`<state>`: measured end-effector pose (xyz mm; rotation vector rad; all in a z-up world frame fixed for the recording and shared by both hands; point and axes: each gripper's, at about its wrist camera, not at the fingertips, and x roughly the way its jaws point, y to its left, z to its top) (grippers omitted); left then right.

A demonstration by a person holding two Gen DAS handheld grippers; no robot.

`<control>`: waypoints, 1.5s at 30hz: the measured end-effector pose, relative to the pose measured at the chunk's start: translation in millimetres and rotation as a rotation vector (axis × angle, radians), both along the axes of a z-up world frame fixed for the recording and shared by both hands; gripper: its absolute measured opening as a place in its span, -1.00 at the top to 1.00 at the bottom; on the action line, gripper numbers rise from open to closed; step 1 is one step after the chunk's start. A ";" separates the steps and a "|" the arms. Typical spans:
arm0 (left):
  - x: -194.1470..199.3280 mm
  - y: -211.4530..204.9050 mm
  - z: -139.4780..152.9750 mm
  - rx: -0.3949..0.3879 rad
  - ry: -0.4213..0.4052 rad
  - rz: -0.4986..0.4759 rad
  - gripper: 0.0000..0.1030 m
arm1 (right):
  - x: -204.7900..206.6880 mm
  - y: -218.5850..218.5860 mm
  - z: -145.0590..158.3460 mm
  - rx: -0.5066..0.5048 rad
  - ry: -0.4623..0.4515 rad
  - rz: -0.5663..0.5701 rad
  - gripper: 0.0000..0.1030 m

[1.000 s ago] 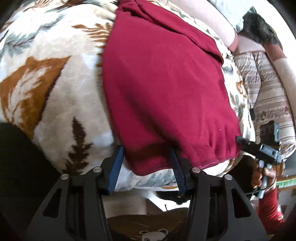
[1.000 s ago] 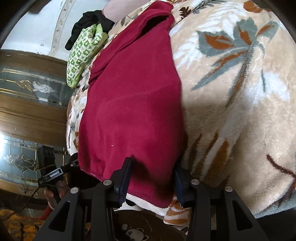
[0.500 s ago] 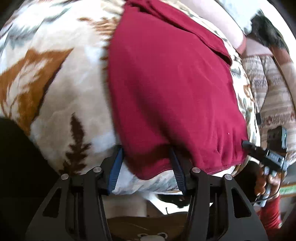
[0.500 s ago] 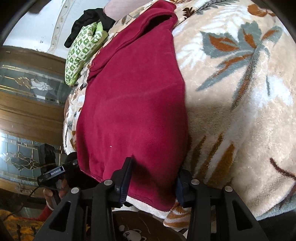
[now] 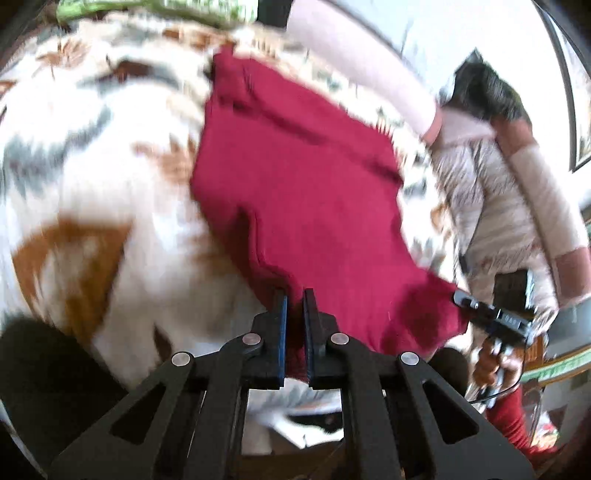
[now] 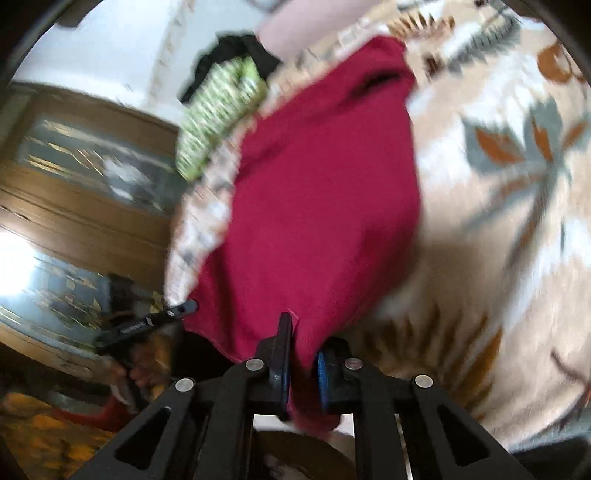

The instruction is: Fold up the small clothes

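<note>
Plush leaf-patterned blanket (image 5: 92,192), cream with rust and grey fronds, fills the left wrist view and carries a dark red garment (image 5: 306,206) spread across its middle. Behind it lie a green-and-white patterned cloth (image 5: 159,9) at the far edge, a pale pink bolster (image 5: 369,70), a black furry item (image 5: 487,92) and a beige patterned cushion (image 5: 476,199) to the right. Nothing lies on top of the red garment. The left tongs (image 5: 294,299) point down at its near hem and are clenched on a pinch of that hem, with fabric bunched up between the blue pads. At the garment's other near corner the right tongs (image 5: 461,297) reach in from the right, gripped by a hand (image 5: 495,363) above a red sleeve (image 5: 513,417).

Wood-framed leaded-glass panels (image 6: 85,155) and a white wall (image 6: 110,44) back the right wrist view, which is blurred. The same blanket (image 6: 517,206) spreads to the right, and the red garment (image 6: 317,206) runs up the middle toward the green patterned cloth (image 6: 221,110) and a black item (image 6: 229,48) beyond it. The right tongs (image 6: 301,332) are closing on the near hem, cloth pressed between the pads and hanging below them. The left tongs (image 6: 188,306) hold the opposite corner at the left, a hand (image 6: 147,369) behind them.
</note>
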<state>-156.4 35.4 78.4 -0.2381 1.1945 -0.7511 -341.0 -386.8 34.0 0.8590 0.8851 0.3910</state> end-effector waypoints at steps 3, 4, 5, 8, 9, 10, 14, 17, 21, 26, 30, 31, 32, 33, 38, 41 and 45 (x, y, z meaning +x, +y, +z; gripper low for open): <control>30.7 -5.7 21.3 -0.029 -0.049 0.045 0.88 | 16.7 -18.4 19.5 0.020 -0.084 -0.056 0.79; 40.0 -9.8 26.6 -0.035 -0.073 0.051 0.88 | 27.5 -23.6 27.4 0.011 -0.115 -0.074 0.79; 48.5 -14.1 32.5 -0.033 -0.103 0.056 0.88 | 36.2 -26.0 33.1 0.007 -0.134 -0.082 0.80; 77.7 -31.8 45.3 -0.023 -0.168 0.069 0.88 | 71.7 -30.5 49.3 -0.022 -0.177 -0.101 0.81; 86.9 -36.7 46.7 -0.020 -0.177 0.073 0.88 | 83.2 -33.5 54.2 -0.031 -0.189 -0.106 0.81; 101.5 -43.4 47.1 -0.011 -0.185 0.084 0.88 | 98.1 -36.1 59.5 -0.042 -0.203 -0.114 0.81; 145.6 -66.4 44.4 0.029 -0.212 0.117 0.88 | 140.3 -48.9 70.3 -0.058 -0.221 -0.135 0.81; 183.4 -81.3 39.3 0.055 -0.220 0.153 0.88 | 177.2 -65.1 65.8 -0.064 -0.202 -0.161 0.81; 229.5 -98.6 20.2 0.103 -0.204 0.208 0.88 | 221.0 -86.4 46.8 -0.059 -0.157 -0.219 0.81; 271.8 -118.5 -9.5 0.159 -0.166 0.216 0.87 | 265.5 -110.9 17.4 -0.064 -0.103 -0.308 0.77; 285.8 -107.3 -12.2 0.122 -0.120 0.241 0.39 | 279.8 -119.9 8.8 -0.148 0.018 -0.293 0.60; 287.4 -101.8 -7.7 0.112 -0.123 0.251 0.09 | 270.6 -123.1 15.2 -0.152 -0.010 -0.312 0.57; 287.5 -94.8 -0.7 0.100 -0.138 0.268 -0.04 | 261.9 -124.8 20.5 -0.166 -0.028 -0.336 0.45; 285.3 -88.4 7.1 0.078 -0.162 0.284 -0.18 | 251.6 -127.7 27.1 -0.179 -0.053 -0.367 0.38; 272.3 -102.4 18.3 0.108 -0.234 0.215 -0.19 | 235.8 -110.8 50.2 -0.203 -0.166 -0.296 0.31; 266.8 -128.2 1.0 0.182 -0.228 0.168 -0.19 | 254.1 -76.9 50.1 -0.295 -0.170 -0.189 0.31; 280.1 -152.1 -36.2 0.295 -0.179 0.181 -0.19 | 292.9 -53.1 24.1 -0.399 -0.106 -0.162 0.31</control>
